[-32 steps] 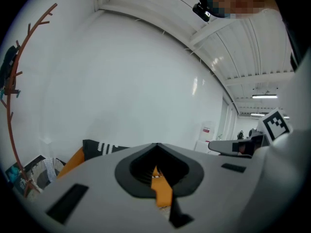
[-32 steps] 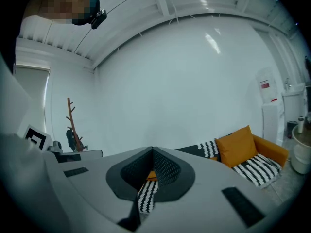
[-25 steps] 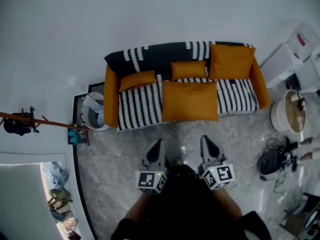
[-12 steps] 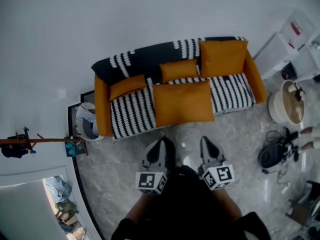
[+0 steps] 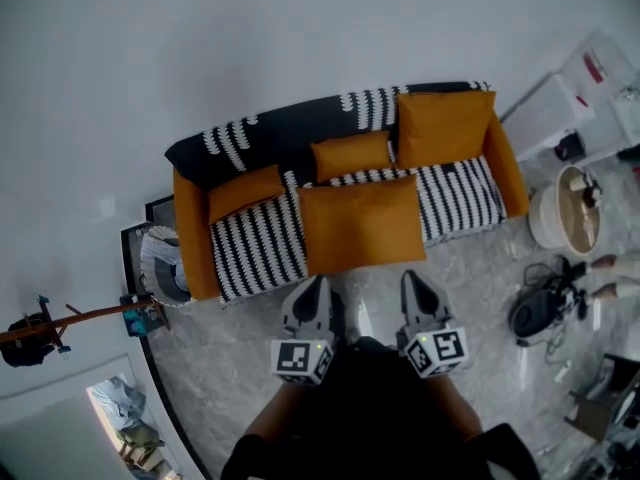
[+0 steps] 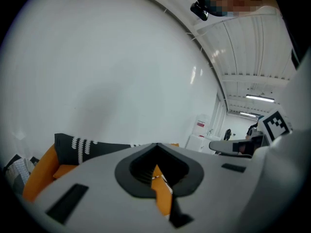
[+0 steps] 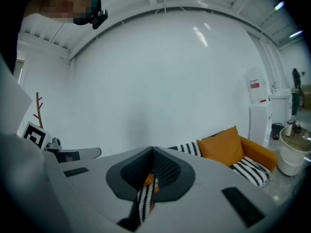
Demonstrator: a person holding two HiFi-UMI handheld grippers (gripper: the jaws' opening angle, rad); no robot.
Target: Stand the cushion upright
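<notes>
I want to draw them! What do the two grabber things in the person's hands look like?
The left gripper and right gripper match: light grey bodies narrowing to dark pointed jaws lined with black textured pads. Each carries a white cube printed with black square markers, with a tiny green light. The person wears black clothing.

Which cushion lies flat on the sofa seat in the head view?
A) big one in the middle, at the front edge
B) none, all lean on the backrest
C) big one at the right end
A: the large orange cushion lies flat across the middle of the sofa seat, while the right-end cushion stands against the backrest.
</notes>
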